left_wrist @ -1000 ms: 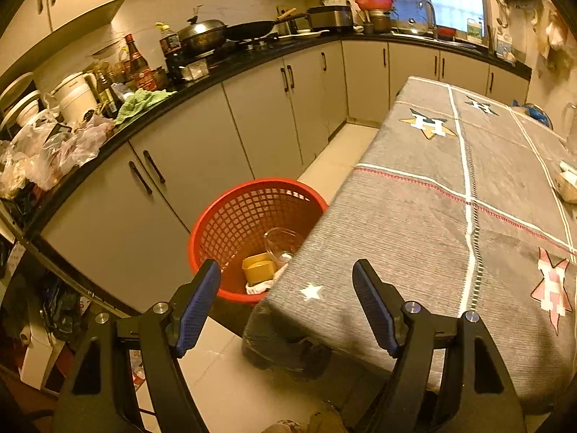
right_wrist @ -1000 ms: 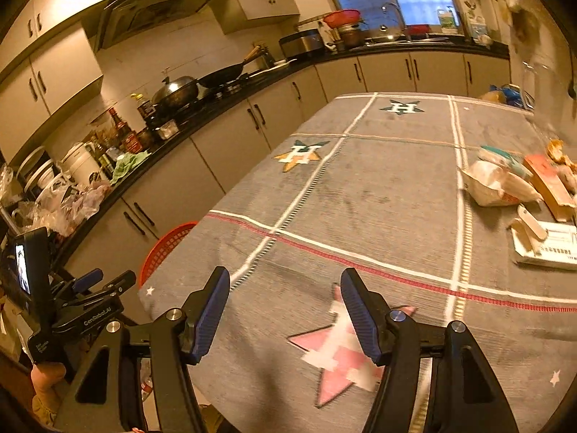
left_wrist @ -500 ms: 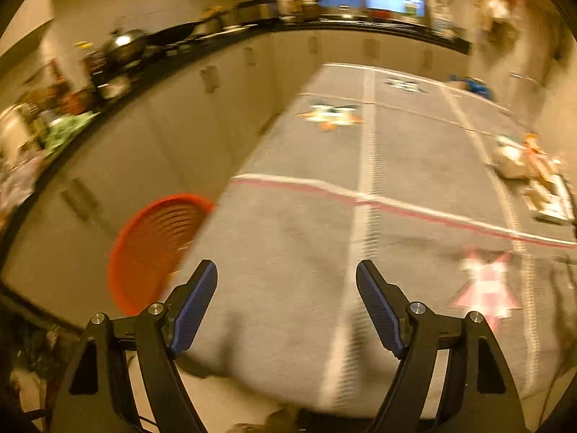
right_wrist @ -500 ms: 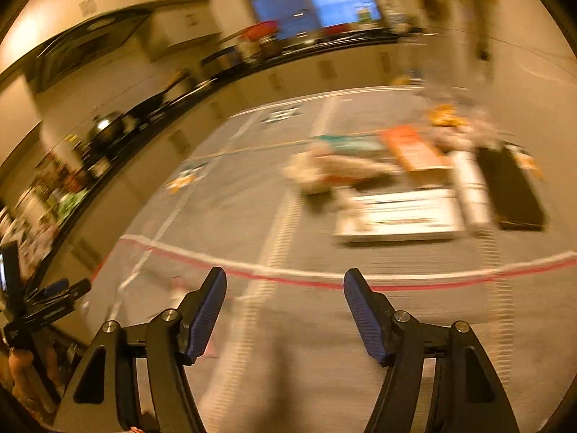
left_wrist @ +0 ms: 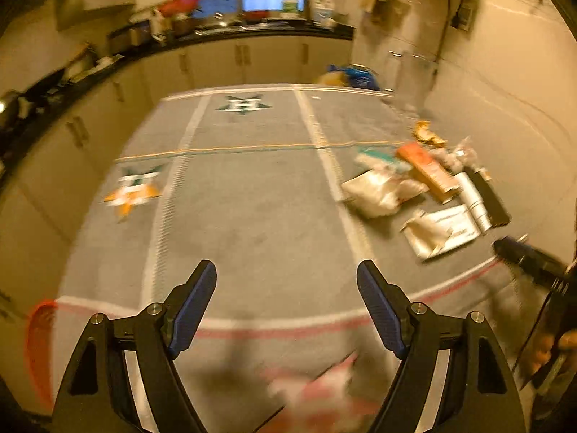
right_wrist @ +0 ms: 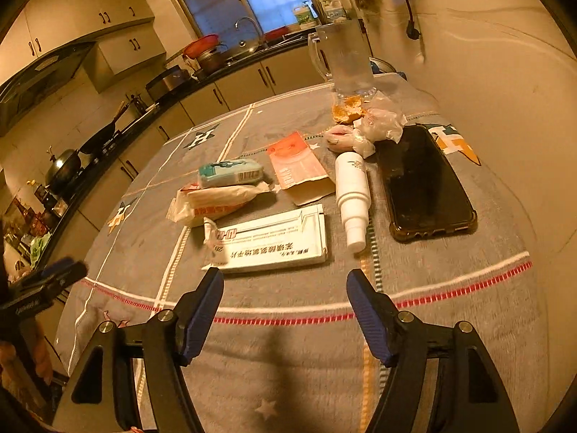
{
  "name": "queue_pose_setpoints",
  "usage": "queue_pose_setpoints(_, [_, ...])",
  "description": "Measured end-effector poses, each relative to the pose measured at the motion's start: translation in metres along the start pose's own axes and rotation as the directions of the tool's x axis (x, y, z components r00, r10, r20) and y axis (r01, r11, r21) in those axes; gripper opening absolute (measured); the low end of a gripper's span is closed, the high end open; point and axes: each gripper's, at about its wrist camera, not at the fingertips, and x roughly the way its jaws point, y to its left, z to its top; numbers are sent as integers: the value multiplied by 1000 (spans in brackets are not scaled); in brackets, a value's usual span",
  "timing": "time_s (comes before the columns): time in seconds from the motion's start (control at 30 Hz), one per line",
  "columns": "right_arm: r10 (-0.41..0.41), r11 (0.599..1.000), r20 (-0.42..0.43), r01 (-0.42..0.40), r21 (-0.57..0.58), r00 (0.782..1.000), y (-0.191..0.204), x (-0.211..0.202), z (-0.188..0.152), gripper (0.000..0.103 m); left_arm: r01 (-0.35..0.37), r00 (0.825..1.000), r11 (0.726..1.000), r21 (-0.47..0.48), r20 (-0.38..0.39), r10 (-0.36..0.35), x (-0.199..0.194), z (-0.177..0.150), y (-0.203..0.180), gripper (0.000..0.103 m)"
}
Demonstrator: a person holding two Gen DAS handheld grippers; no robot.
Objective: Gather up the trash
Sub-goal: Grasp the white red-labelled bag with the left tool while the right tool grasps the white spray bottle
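Trash lies on the grey tablecloth (right_wrist: 288, 342): a flattened white medicine box (right_wrist: 270, 243), a crumpled white wrapper (right_wrist: 212, 202), a teal packet (right_wrist: 230, 173), an orange packet (right_wrist: 297, 166), a white bottle (right_wrist: 352, 195) and crumpled plastic (right_wrist: 378, 126). My right gripper (right_wrist: 285, 285) is open and empty, just short of the white box. My left gripper (left_wrist: 286, 278) is open and empty over bare cloth, left of the same trash pile (left_wrist: 407, 184). The red basket (left_wrist: 38, 346) shows at the left edge, below the table.
A black phone (right_wrist: 425, 184) lies right of the bottle. A glass pitcher (right_wrist: 342, 57) stands at the far end near the wall. Kitchen counters with pots run along the left. The right gripper shows at the left view's right edge (left_wrist: 530, 259).
Both grippers have swung right, away from the red basket, toward the trash pile. The right gripper has come close to the white box. Both stay open.
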Motion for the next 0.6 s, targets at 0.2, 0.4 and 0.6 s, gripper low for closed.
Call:
queue_pose_setpoints(0.2, [-3, 1000, -11, 3, 18, 1000, -11, 14, 9, 76, 124, 992, 991, 48, 0, -124, 44, 39, -29, 83])
queue_pose_setpoints(0.4, [-19, 1000, -28, 20, 24, 999, -16, 31, 26, 76, 143, 989, 979, 149, -53, -136, 94, 64, -57, 83])
queue_pose_setpoints(0.6, [-50, 998, -45, 52, 24, 998, -17, 50, 36, 76, 182, 980, 971, 154, -105, -167, 114, 64, -66, 83])
